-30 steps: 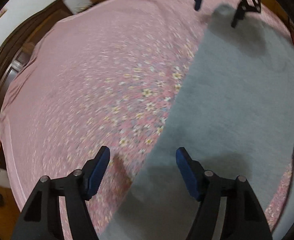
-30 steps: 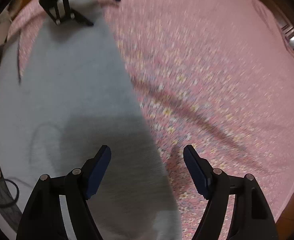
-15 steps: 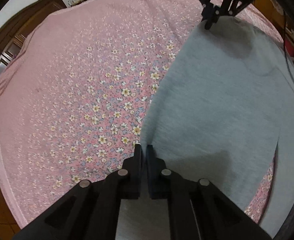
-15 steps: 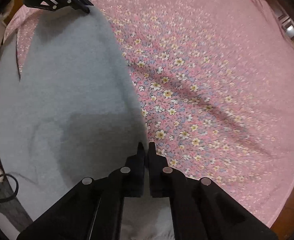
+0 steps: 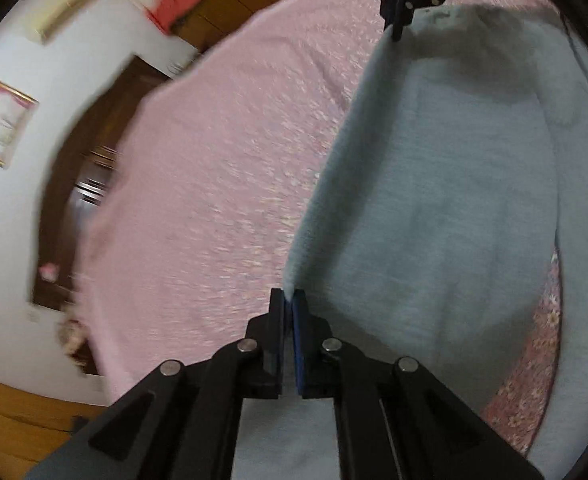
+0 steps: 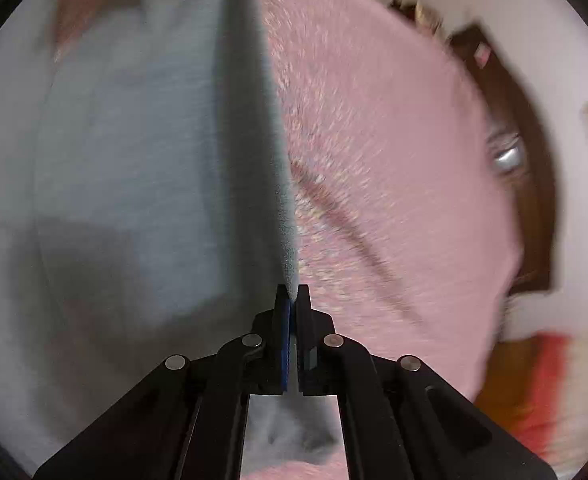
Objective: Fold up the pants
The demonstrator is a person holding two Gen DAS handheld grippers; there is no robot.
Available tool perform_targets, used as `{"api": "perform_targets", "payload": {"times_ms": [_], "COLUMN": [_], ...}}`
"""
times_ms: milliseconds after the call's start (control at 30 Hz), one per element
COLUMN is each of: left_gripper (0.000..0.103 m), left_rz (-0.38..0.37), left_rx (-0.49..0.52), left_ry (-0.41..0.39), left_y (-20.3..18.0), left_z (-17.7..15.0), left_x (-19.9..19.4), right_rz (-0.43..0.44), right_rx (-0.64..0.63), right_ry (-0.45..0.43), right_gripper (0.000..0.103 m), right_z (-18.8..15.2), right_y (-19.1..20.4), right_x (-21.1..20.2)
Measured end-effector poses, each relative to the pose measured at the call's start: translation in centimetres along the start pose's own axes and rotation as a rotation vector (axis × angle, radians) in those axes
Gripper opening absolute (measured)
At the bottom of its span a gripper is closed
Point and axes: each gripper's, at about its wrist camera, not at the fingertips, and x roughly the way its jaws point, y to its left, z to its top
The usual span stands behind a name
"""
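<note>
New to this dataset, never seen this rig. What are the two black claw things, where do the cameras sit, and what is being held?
There is no robot here. A person holds one hand-held gripper in each hand, and each carries a fisheye camera that looks forward along its two fingers, so each picture shows its own black jaws at the bottom.

In the left wrist view, the left hand-held gripper is shut on the edge of the grey pants; the right one is seen at the top, also pinching that edge. In the right wrist view, the right hand-held gripper is shut on the same edge, which is raised off the pink floral bedsheet. The rest of the pants lie on the sheet. Both pictures are motion-blurred.
</note>
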Motion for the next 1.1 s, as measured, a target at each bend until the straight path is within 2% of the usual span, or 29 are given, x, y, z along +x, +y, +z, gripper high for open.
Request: {"api": "perform_targets", "payload": {"times_ms": [67,167,300,400,433,667,800,967,1100], "left_gripper": [0.004,0.004,0.004,0.004,0.004,0.004,0.004,0.004,0.004], "left_rz": [0.078,0.132,0.143,0.159,0.165,0.231,0.216,0.21,0.184], "left_rx": [-0.026,-0.074,-0.108,-0.09,-0.08,0.004,-0.024,0.027,0.016], "left_ry": [-0.014,-0.028,-0.047,-0.047,-0.047,-0.056,-0.058,-0.047,-0.04], "left_y": [-1.0,-2.4,-5.1,-7.2,-7.9,-13.7,-15.6,-19.3,-20.9], "left_z": [-0.8,-1.4,-2.0,-2.0,-1.6,-2.2,-2.1,-2.4,-2.5], "left_x": [-2.2,-5.1,-9.4,-11.7,-12.0,-17.0,-18.5,-20.1,-20.1], "right_rz": [-0.066,-0.07,-0.091,-0.132,-0.138,-0.23,-0.211,-0.191,-0.197], "right_rx": [-0.032,-0.028,0.013,0.021,0.022,-0.024,-0.016,-0.037,-0.044], "right_ry": [-0.007,-0.009,-0.029,-0.034,-0.036,-0.064,-0.069,-0.061,-0.062], "right_gripper": [0.003,0.003,0.003,0.003,0.003,0.003,0.003,0.003,0.003], "right_z": [-0.2,-0.7,-1.8,-1.8,-1.9,-1.7,-1.7,-1.9,-1.9], "right_y": [1.8,3.1,4.4,5.8,6.2,13.5,15.3,17.1,18.0], "right_x": [-2.0,-5.1,-8.3,-10.0,-9.4,-13.1,-12.7,-12.3,-12.4]}}
